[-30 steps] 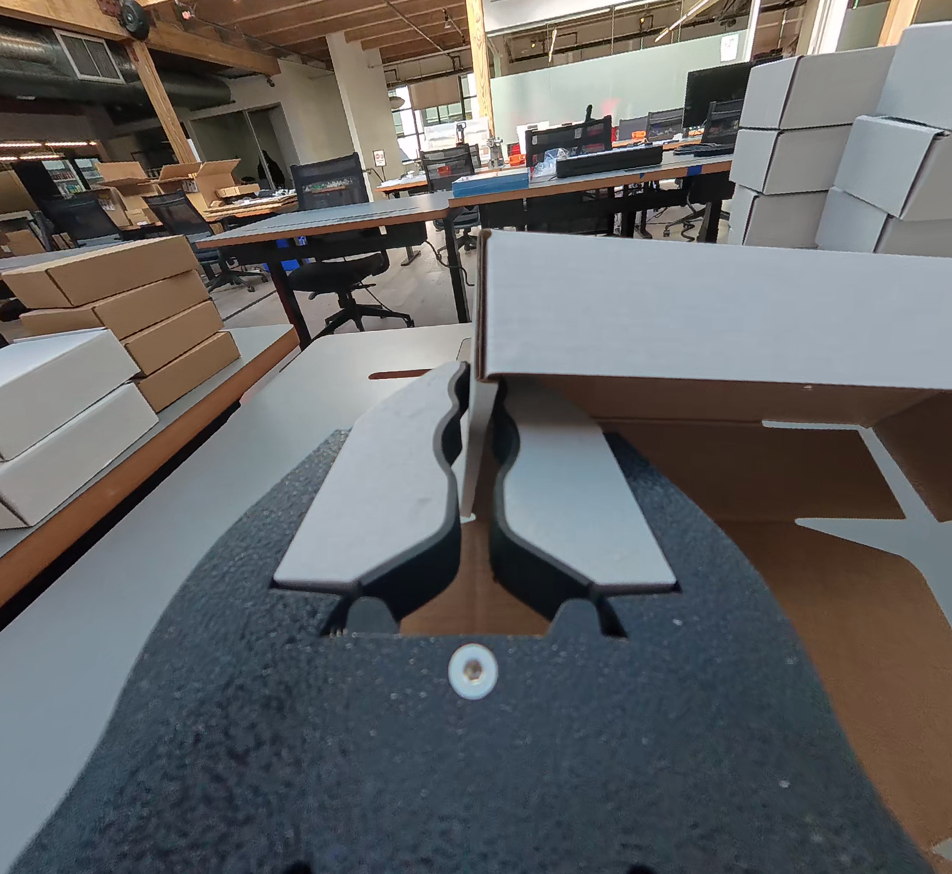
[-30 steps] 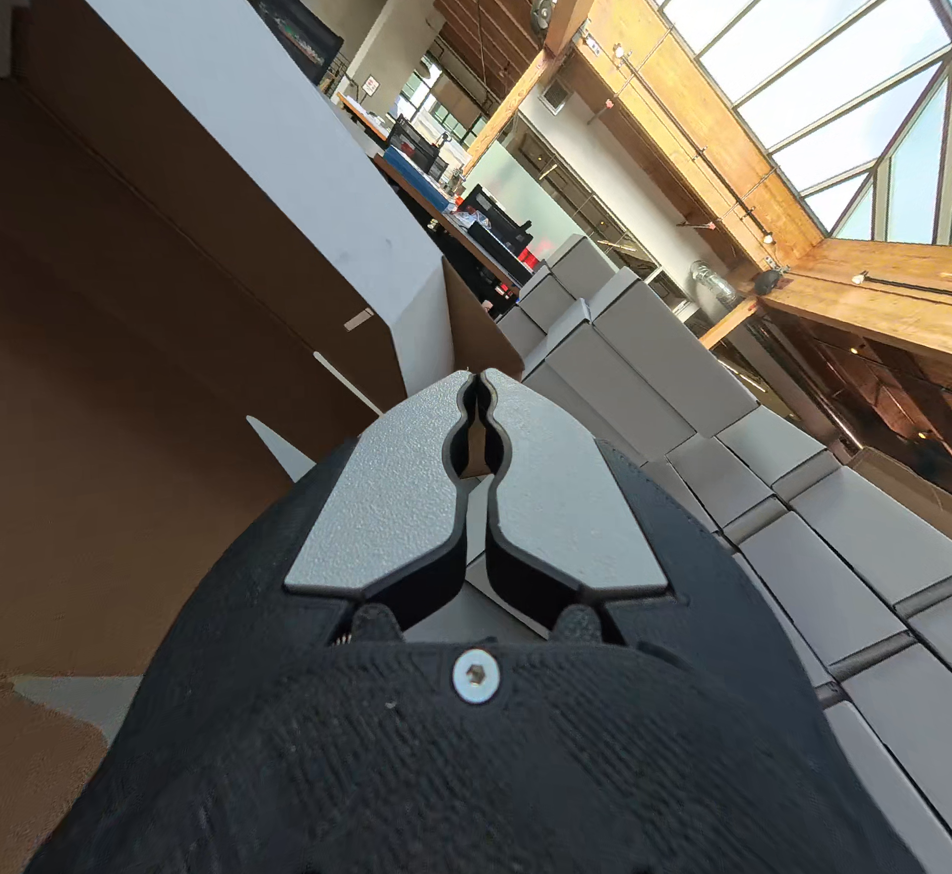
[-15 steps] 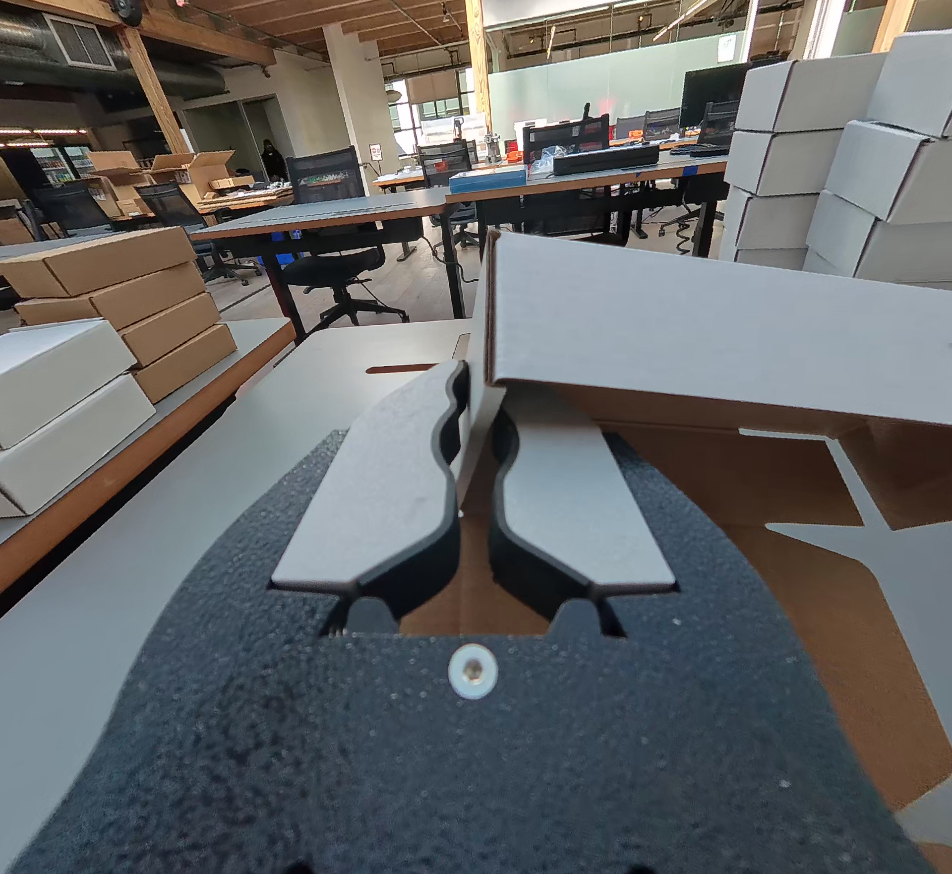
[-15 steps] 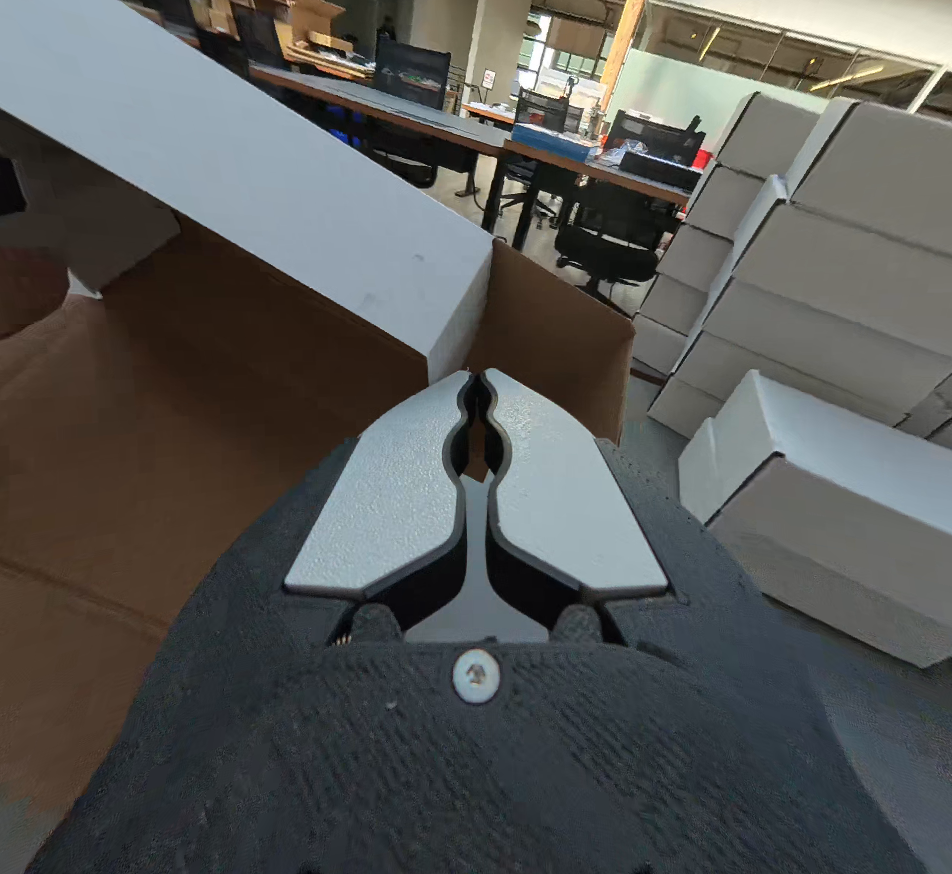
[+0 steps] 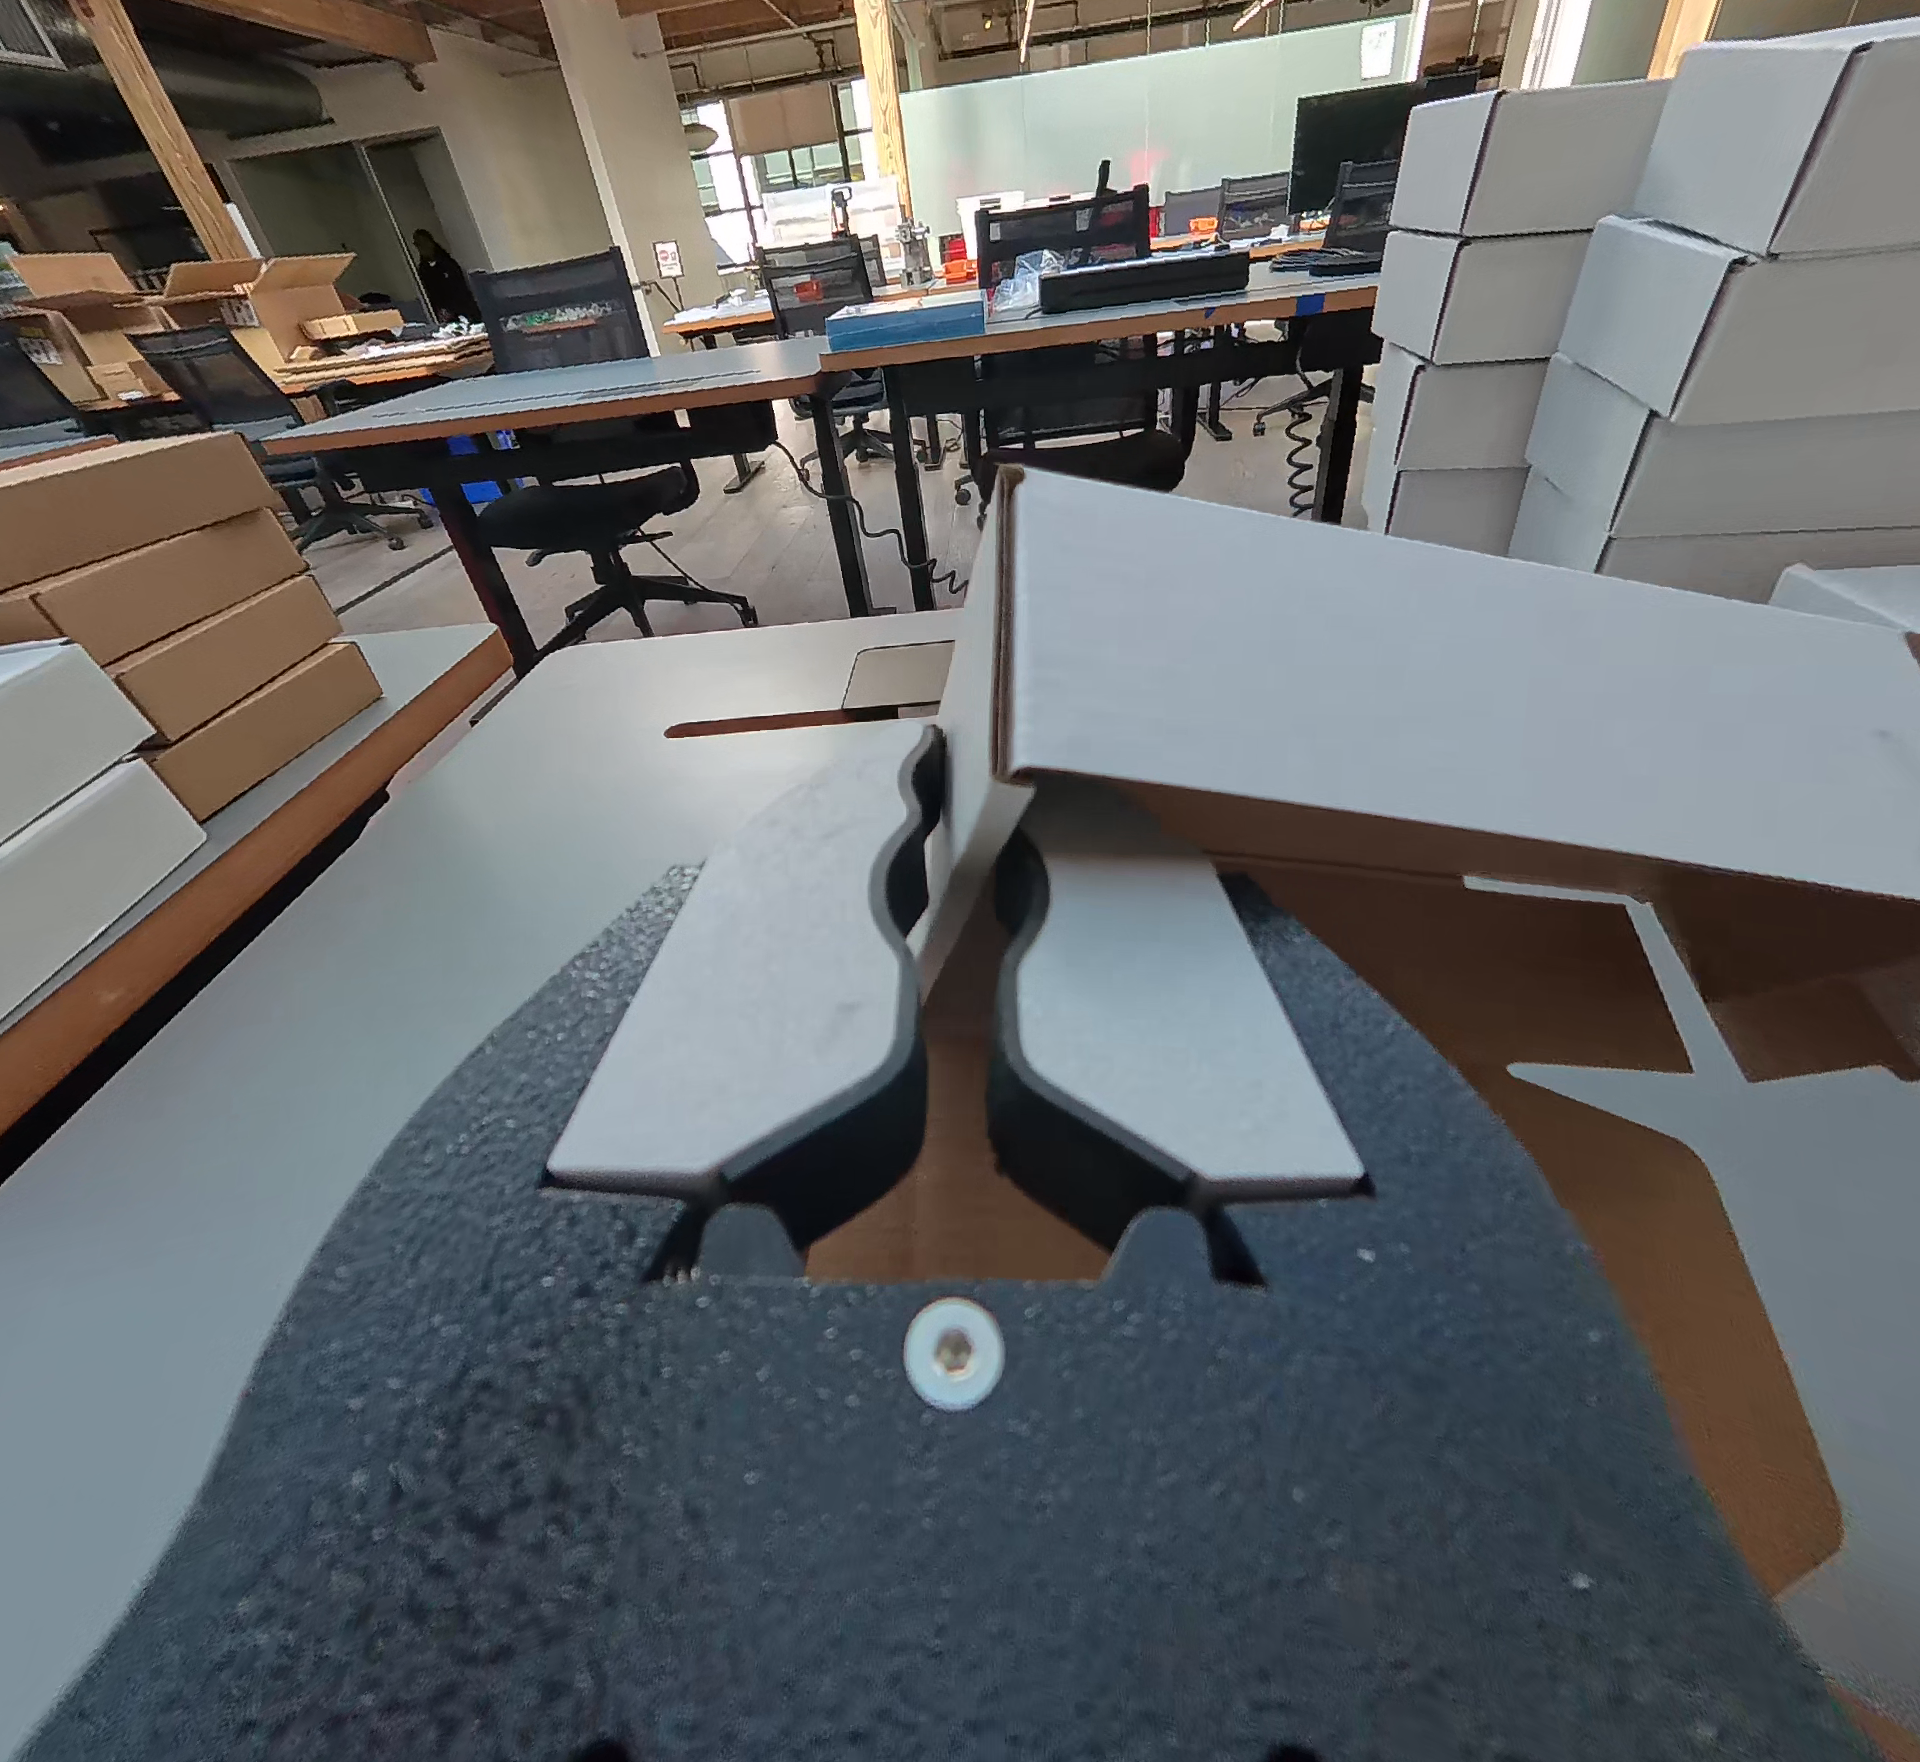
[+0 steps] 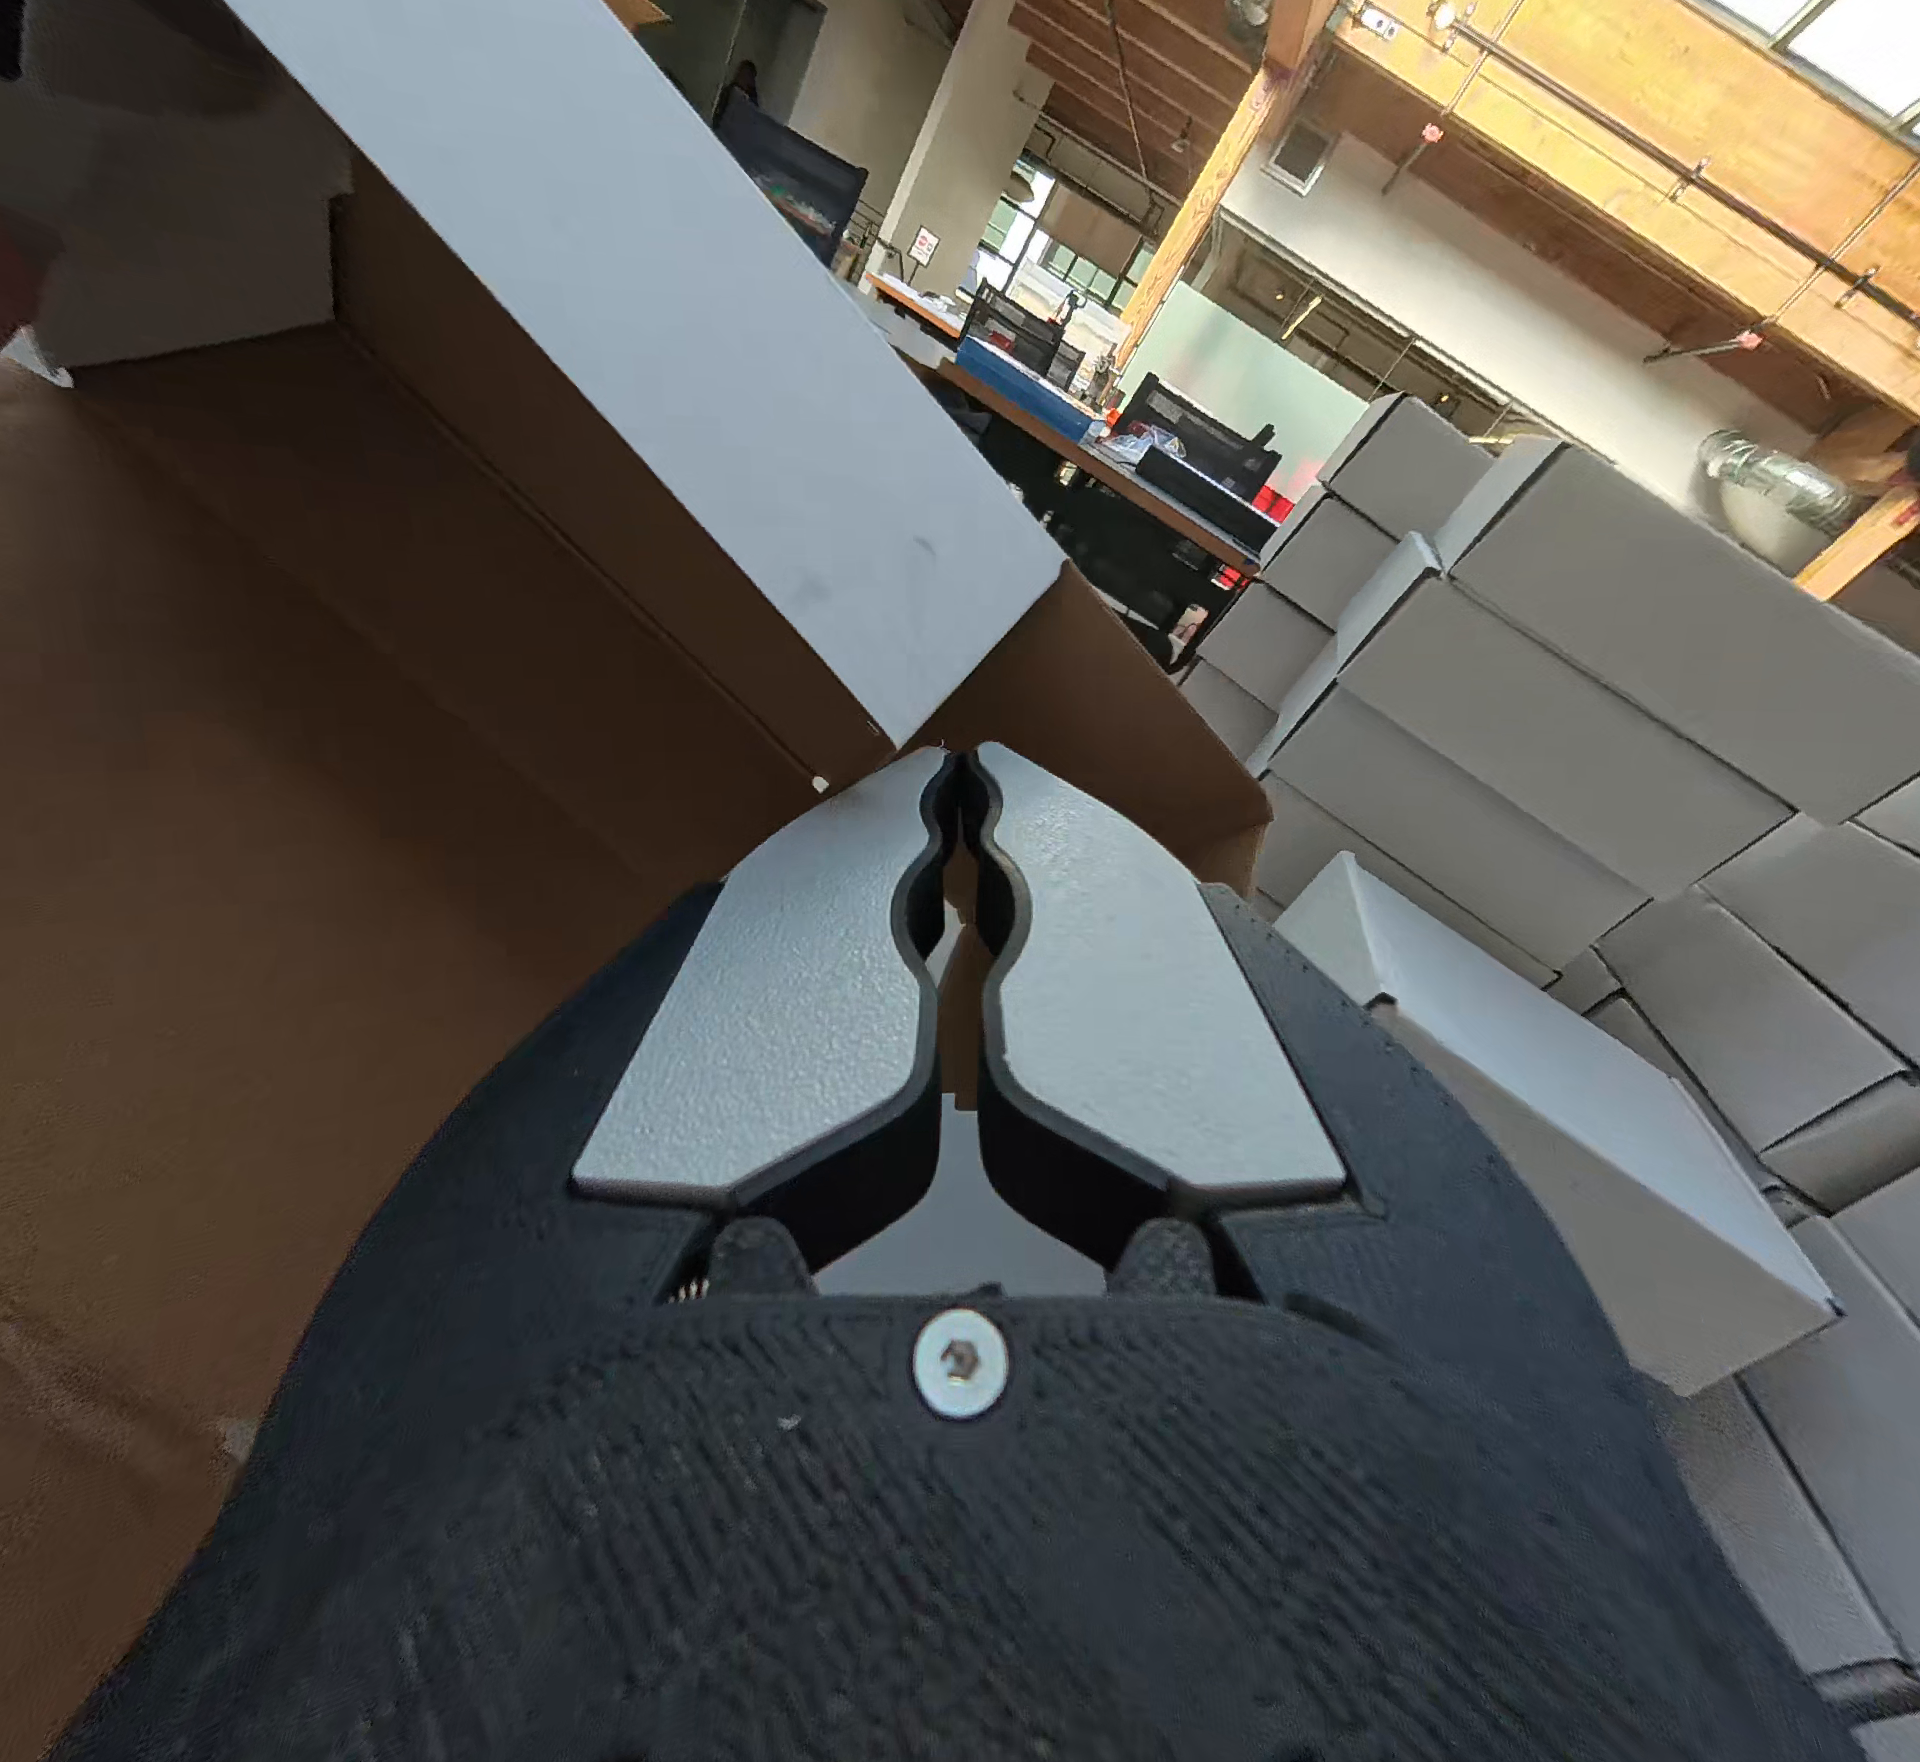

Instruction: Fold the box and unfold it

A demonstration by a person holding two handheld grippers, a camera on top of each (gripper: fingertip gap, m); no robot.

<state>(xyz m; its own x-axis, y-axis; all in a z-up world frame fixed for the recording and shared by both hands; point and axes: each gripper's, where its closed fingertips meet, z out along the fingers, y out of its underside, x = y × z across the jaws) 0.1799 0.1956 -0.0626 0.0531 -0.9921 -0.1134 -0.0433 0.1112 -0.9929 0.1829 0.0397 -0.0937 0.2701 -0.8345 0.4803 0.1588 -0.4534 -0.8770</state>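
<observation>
The box is a flat cardboard blank, brown inside and white outside, lying on the grey table (image 5: 416, 881). Its long white wall (image 5: 1403, 673) is folded up and leans over the brown floor (image 5: 1455, 1193). My left gripper (image 5: 971, 777) is shut on the white end flap (image 5: 966, 860) at the wall's left corner. In the right wrist view the same white wall (image 6: 623, 258) runs up to the left. My right gripper (image 6: 958, 762) is shut on the brown end flap (image 6: 1122, 756) at the wall's right corner.
Stacks of folded white boxes stand at the right (image 5: 1714, 310) (image 6: 1558, 673), and one white box (image 6: 1558, 1141) lies close by the right gripper. Brown and white boxes (image 5: 187, 600) are stacked at the left. Desks and office chairs (image 5: 603, 507) stand beyond the table's far edge.
The right gripper has swung and rolled with its flap, so its view tilts differently. The white wall now slopes down to the right in the left wrist view. Both grippers stay shut.
</observation>
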